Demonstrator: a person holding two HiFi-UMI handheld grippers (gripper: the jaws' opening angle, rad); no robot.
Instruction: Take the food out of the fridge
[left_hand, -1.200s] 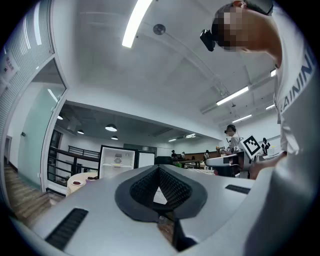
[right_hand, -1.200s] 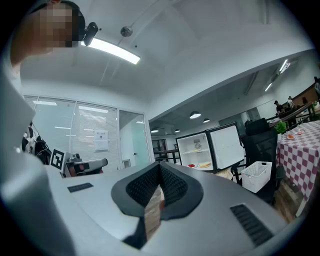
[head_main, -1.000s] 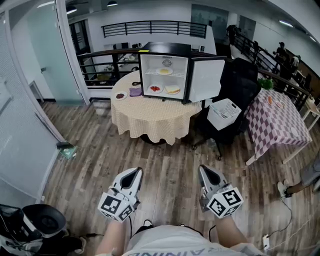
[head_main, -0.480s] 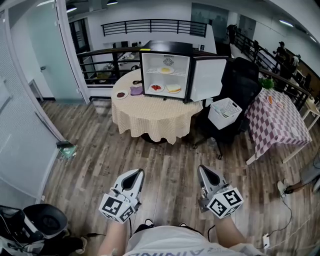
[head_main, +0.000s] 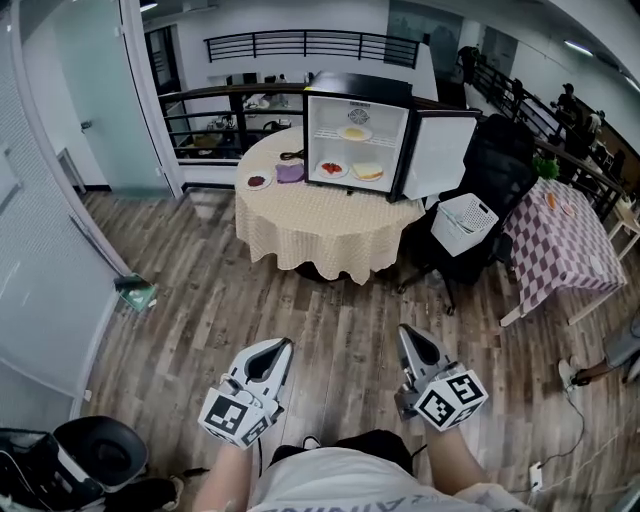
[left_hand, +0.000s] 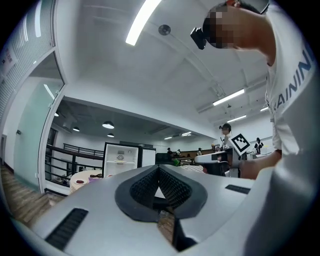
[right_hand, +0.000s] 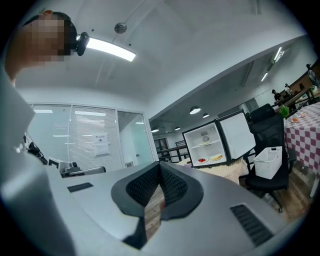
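Observation:
A small black fridge (head_main: 355, 135) stands open on a round table with a cream cloth (head_main: 330, 225), its white door (head_main: 440, 155) swung to the right. Inside, a plate of pale food (head_main: 354, 132) sits on the upper shelf. Below it are a plate of red food (head_main: 332, 168) and a sandwich (head_main: 368, 171). My left gripper (head_main: 275, 347) and right gripper (head_main: 410, 335) are held low over the wooden floor, far short of the table, both shut and empty. The fridge (left_hand: 120, 160) shows small past the left gripper (left_hand: 159, 170), and the fridge (right_hand: 207, 145) past the right gripper (right_hand: 160, 166).
On the table left of the fridge lie a small dish (head_main: 258, 181) and a purple object (head_main: 291, 173). A black chair carrying a white basket (head_main: 463, 222) stands right of the table, then a checked table (head_main: 560, 245). A glass wall (head_main: 50, 200) runs along the left.
The table and fridge have shifted right in the head view and look slightly nearer. Both grippers keep the same pose in front of the person, still shut.

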